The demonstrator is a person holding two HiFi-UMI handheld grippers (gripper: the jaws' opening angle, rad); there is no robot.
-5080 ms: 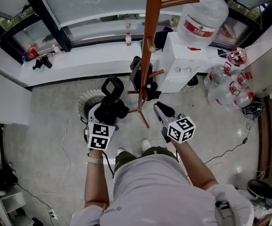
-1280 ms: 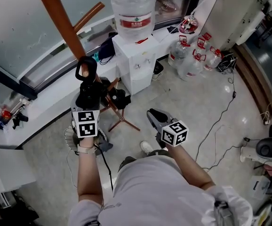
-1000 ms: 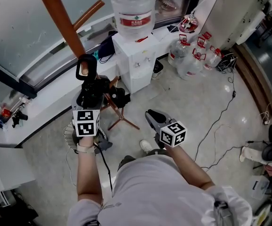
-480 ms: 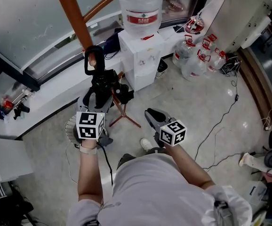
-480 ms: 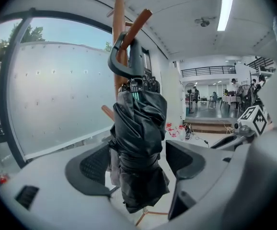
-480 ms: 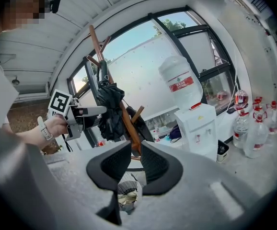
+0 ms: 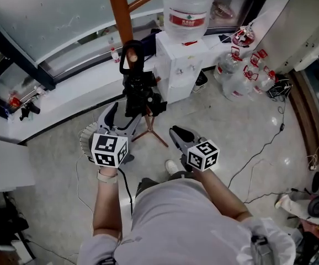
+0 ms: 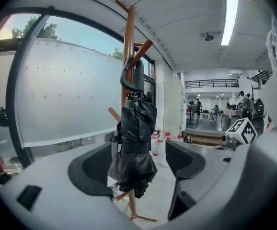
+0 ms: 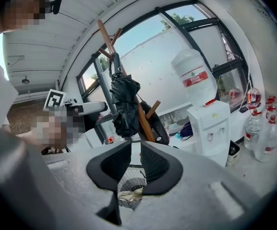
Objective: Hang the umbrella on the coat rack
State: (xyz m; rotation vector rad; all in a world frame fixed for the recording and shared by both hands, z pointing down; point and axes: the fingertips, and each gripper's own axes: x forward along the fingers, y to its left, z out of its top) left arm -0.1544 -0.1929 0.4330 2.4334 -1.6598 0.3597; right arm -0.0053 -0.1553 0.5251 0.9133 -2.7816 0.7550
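Note:
A folded black umbrella [image 7: 138,90] hangs by its hooked handle [image 7: 132,54] from a peg of the brown wooden coat rack [image 7: 118,10]. My left gripper [image 7: 125,117] is open just below and in front of it. In the left gripper view the umbrella [image 8: 133,143] dangles against the rack pole [image 8: 129,32], beyond the left gripper [image 8: 136,164], whose jaws stand spread and do not touch it. My right gripper [image 7: 179,134] is shut on nothing, low and to the right of the rack's feet. The right gripper view shows the umbrella [image 9: 124,104] past the right gripper [image 9: 134,150].
A white water dispenser [image 7: 182,65] with a big bottle [image 7: 188,7] stands right of the rack. Several water jugs [image 7: 242,76] sit on the floor further right. A round fan [image 7: 88,139] lies left of the rack base; cables [image 7: 259,159] cross the floor.
The left gripper lifted the umbrella's handle to the rack peg, then opened and drew back. The umbrella now hangs by itself. The right gripper barely moved.

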